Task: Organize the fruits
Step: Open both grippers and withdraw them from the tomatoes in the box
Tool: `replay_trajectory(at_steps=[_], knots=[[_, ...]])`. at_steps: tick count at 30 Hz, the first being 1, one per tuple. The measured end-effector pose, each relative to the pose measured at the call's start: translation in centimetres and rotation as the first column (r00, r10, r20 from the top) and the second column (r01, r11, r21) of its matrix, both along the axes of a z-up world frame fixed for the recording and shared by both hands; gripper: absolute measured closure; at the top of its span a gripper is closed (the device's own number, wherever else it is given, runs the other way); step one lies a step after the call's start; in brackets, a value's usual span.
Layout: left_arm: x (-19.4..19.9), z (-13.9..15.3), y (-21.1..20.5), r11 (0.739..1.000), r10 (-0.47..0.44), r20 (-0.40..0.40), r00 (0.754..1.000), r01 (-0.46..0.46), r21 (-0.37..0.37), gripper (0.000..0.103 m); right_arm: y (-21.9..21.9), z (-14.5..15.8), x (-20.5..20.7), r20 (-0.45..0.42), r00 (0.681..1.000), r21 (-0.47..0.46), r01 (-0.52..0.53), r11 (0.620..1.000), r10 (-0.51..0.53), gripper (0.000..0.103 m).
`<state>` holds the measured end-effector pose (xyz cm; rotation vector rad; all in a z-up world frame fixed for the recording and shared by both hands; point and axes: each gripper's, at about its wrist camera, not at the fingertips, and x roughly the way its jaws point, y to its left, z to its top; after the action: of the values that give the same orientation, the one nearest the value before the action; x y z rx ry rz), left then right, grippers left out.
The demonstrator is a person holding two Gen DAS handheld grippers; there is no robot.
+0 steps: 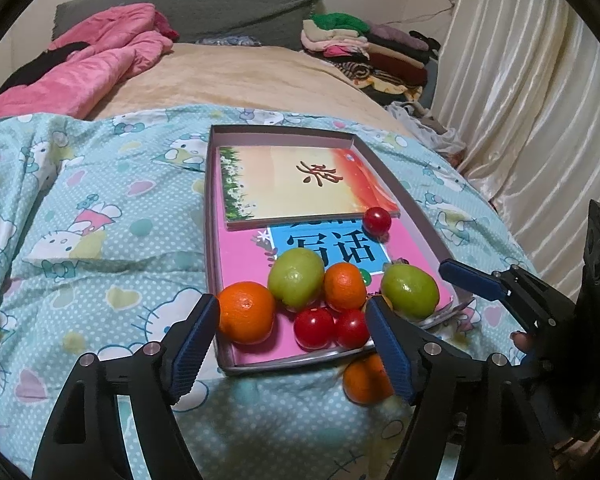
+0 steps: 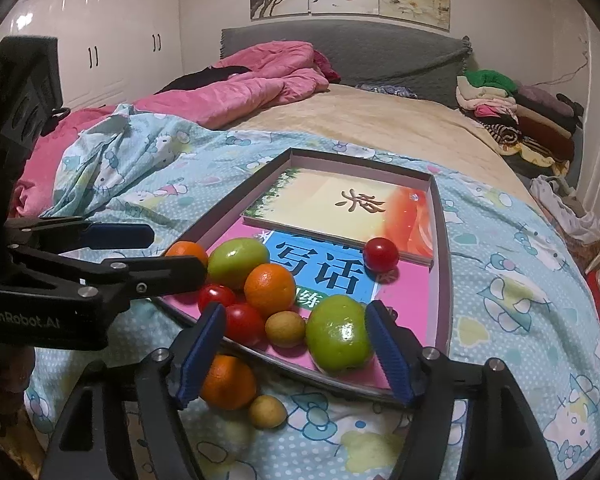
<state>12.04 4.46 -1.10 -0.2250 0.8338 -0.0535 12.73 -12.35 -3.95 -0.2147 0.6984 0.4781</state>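
A bed (image 2: 360,120) under a blue cartoon sheet carries a shallow box (image 2: 446,240) lined with books. In the box's near end lie oranges, green fruits (image 2: 338,334) and small red tomatoes (image 1: 314,328); one orange (image 2: 228,382) and a small tan fruit (image 2: 267,411) sit outside its near wall. The left tongs (image 1: 292,316) and right tongs (image 2: 296,330) both stand open, gripping nothing.

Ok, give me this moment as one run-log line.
left gripper: open, empty | right gripper: open, empty | tray: holds most fruit | orange and small yellow fruit: outside on blanket
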Motion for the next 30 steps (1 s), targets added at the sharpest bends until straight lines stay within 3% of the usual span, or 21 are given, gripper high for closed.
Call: replay_trajectory(at_steps=[11, 30], knots=[[-0.5, 0.6, 0.8, 0.999, 0.038, 0.015, 0.999, -0.038, -0.014, 0.024, -0.8, 0.6, 0.2, 0.014, 0.999, 0.026, 0.042, 0.999, -0.042, 0.022], [-1.6, 1.7, 0.7, 1.0, 0.028, 0.038, 0.999, -0.027, -0.013, 0.024, -2.7, 2.6, -0.6, 0.073, 0.992, 0.086, 0.101, 0.991, -0.107, 0.015]])
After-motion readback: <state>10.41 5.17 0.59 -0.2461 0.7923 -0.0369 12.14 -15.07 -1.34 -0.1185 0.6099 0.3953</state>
